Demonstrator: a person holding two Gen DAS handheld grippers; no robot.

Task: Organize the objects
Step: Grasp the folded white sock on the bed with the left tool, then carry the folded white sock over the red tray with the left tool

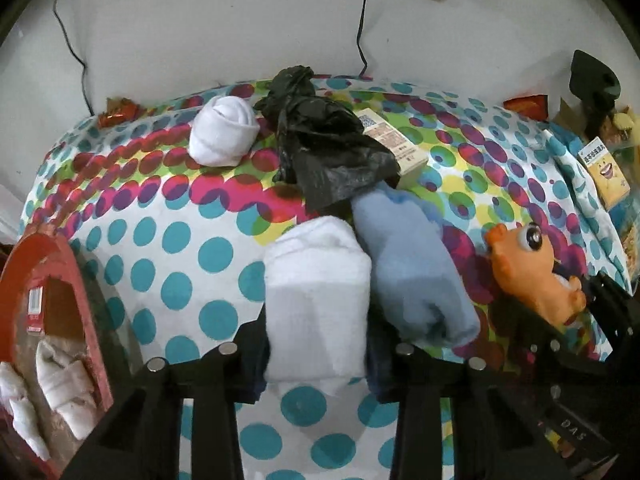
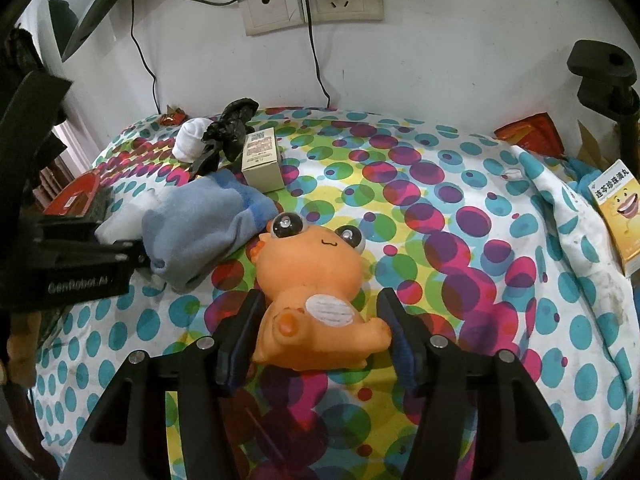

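Two tongs work on a spotty surface [image 2: 460, 208].

The left tongs [image 1: 316, 344] are squeezed onto a white rolled cloth [image 1: 316, 280], with a blue rolled cloth [image 1: 412, 264] touching it just to the right. The right tongs [image 2: 320, 332] sit partly open around an orange toy [image 2: 316, 280]; the left pad touches it, the right pad stands just apart. A black bag [image 1: 324, 148] lies past the cloths.
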